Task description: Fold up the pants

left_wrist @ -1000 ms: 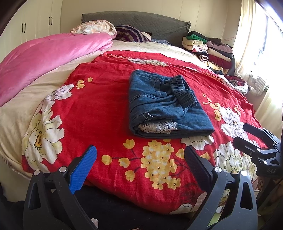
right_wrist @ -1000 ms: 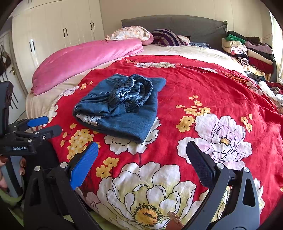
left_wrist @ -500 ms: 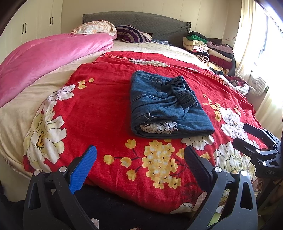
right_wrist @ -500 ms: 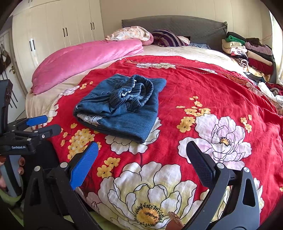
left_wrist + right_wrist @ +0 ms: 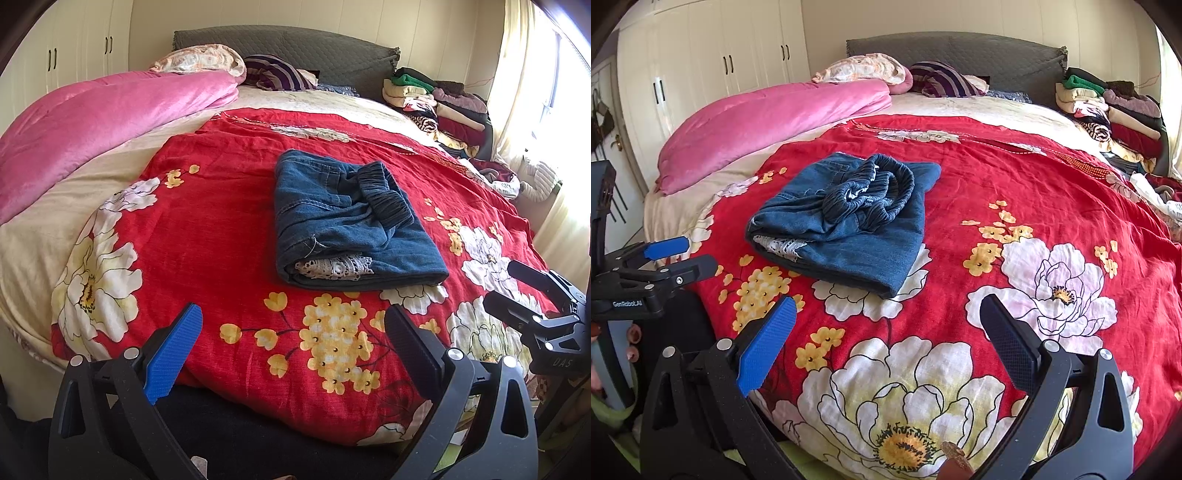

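Note:
Blue denim pants lie folded into a compact bundle on the red floral blanket, waistband on top and white lace at the near edge. They also show in the right wrist view. My left gripper is open and empty, held back at the near edge of the bed, apart from the pants. My right gripper is open and empty, also at the bed's near edge, to the right of the pants. Each gripper shows in the other's view: the right gripper, the left gripper.
A pink quilt lies along the bed's left side. Pillows and a grey headboard are at the far end. A stack of folded clothes sits at the far right. White wardrobes stand to the left.
Both views shifted very slightly; the pants lie as before and both grippers stay open and clear of them.

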Demonstrator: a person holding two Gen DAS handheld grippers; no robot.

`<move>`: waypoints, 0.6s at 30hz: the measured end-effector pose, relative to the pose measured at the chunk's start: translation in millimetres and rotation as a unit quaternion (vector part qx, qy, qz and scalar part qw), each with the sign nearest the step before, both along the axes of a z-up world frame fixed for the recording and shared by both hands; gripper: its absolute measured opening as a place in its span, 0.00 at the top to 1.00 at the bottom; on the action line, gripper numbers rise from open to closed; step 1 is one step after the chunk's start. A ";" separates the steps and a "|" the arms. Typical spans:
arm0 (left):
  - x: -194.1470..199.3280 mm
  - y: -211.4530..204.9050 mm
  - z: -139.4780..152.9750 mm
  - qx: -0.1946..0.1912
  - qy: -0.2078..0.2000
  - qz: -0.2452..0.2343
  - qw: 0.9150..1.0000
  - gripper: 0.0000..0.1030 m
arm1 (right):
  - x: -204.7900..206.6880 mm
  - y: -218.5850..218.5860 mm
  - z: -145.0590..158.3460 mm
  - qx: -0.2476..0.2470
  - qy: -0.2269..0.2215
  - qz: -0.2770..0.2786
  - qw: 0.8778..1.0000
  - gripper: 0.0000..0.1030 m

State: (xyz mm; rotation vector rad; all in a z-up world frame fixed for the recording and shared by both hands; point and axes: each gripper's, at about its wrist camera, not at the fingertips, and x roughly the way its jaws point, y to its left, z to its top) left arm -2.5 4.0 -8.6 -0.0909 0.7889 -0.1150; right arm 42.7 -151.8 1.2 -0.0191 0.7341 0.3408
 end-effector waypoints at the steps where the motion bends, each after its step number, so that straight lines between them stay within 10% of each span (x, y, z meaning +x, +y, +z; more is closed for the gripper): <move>1: 0.0 0.2 0.2 0.000 0.000 0.000 1.000 0.04 | -0.2 0.1 0.2 0.000 0.000 -0.001 1.000 0.09; 18: -0.1 0.6 0.1 0.000 0.000 0.000 1.000 0.04 | 0.5 -1.6 0.7 -0.002 0.000 -0.003 1.000 0.09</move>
